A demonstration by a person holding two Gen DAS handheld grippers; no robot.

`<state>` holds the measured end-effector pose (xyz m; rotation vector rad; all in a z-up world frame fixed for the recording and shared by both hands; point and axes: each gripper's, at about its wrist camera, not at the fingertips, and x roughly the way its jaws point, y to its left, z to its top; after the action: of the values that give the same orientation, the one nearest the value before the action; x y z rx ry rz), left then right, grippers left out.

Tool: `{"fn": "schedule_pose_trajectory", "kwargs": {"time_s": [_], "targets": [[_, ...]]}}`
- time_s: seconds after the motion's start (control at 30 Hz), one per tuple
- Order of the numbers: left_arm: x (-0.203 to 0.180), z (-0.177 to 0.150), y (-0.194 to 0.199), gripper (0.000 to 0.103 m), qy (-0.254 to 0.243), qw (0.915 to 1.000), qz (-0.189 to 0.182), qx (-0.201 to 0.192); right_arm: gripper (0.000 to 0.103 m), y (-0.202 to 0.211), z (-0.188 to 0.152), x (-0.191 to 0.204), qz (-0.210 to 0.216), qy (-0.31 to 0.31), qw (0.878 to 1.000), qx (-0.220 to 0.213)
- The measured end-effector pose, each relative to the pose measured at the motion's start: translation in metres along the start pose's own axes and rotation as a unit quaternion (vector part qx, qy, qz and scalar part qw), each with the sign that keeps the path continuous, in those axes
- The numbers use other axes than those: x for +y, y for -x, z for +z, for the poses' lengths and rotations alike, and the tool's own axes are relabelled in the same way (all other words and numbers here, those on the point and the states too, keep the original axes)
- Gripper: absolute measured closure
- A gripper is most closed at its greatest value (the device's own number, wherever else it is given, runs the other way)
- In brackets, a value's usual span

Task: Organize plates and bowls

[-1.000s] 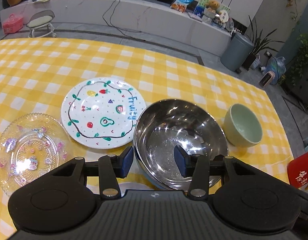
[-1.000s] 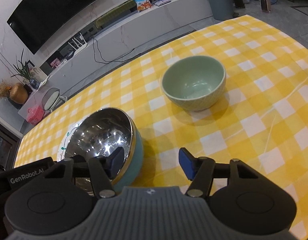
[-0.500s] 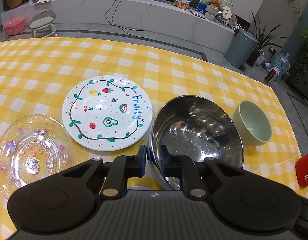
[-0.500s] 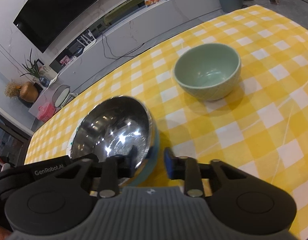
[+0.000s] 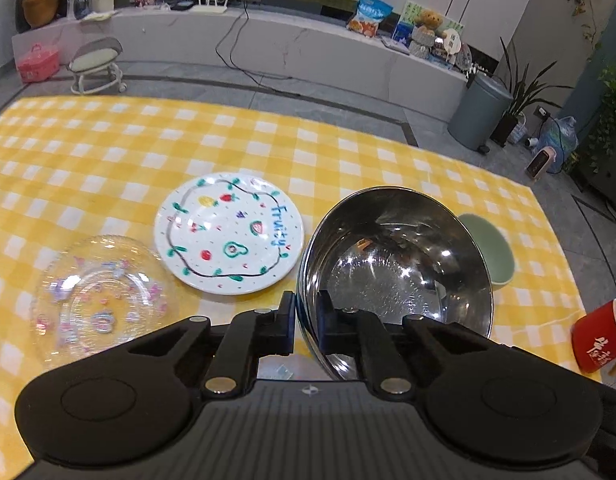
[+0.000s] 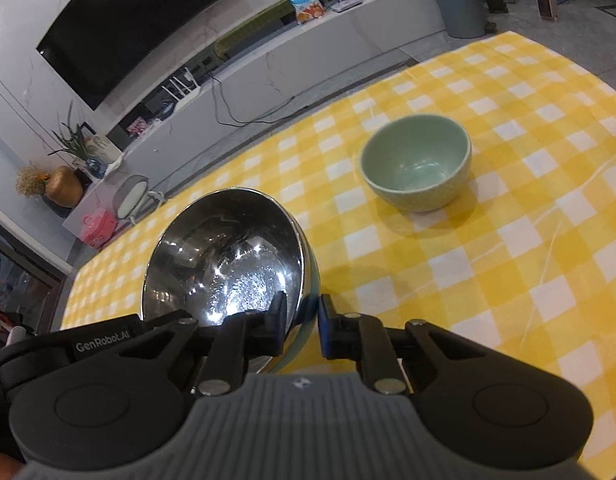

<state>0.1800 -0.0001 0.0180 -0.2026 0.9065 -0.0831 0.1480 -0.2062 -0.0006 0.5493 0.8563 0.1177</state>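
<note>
Stainless steel is filling the middle of both wrist views: the steel mixing bowl (image 5: pixel 395 264) with a pale blue outer shell is being gripped by its rim on two sides. The left gripper (image 5: pixel 306 322) is clenching the rim, one finger outside and one inside the bowl. The right gripper (image 6: pixel 302 326) is pinching the opposite rim likewise, its left finger inside, its right finger against the blue shell. The bowl is sitting tilted between them, raised over the yellow checked tablecloth (image 5: pixel 108 152).

Just beyond the steel bowl, ahead and to the right of the left gripper, a green ceramic bowl (image 6: pixel 417 164) is standing upright on the cloth, apart from the steel one. Ahead and to the left of the left gripper, a white "Fruity" plate (image 5: pixel 230 234) is lying flat, with a clear glass plate (image 5: pixel 100 300) just beside it, further left. At the far right of the left gripper, a red cup (image 5: pixel 599 338) is showing.
</note>
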Motion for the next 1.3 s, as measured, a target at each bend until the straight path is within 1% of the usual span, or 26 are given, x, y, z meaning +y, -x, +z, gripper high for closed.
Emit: {"fn": "schedule_pose_trajectory", "kwargs": {"time_s": [0.13,0.37,0.53,0.77,0.93,1.13,1.3], "targets": [[0.004,-0.001,0.028,0.092,0.003,0.9999,0.007,-0.011,0.089,0.022,-0.005,0.012,0.019,0.008,1.0,-0.004],[0.019,-0.01,0.075,0.092,0.018,0.9992,0.018,-0.03,0.089,0.058,-0.019,0.034,0.056,0.021,0.998,0.003],[0.034,-0.022,0.102,0.092,0.032,0.9982,0.031,-0.04,0.089,0.077,-0.036,0.051,0.074,0.037,0.996,0.021],[0.057,-0.04,0.13,0.092,0.069,0.9958,0.043,-0.042,0.09,0.088,-0.057,0.065,0.105,0.044,0.992,0.055],[0.078,-0.055,0.138,0.092,0.098,0.9937,0.043,-0.031,0.09,0.091,-0.069,0.071,0.119,0.046,0.988,0.082],[0.093,-0.076,0.136,0.092,0.123,0.9907,0.059,0.001,0.091,0.084,-0.088,0.079,0.105,0.06,0.987,0.107],[0.107,-0.09,0.127,0.092,0.143,0.9871,0.062,0.034,0.091,0.071,-0.099,0.073,0.097,0.061,0.984,0.135]]}}
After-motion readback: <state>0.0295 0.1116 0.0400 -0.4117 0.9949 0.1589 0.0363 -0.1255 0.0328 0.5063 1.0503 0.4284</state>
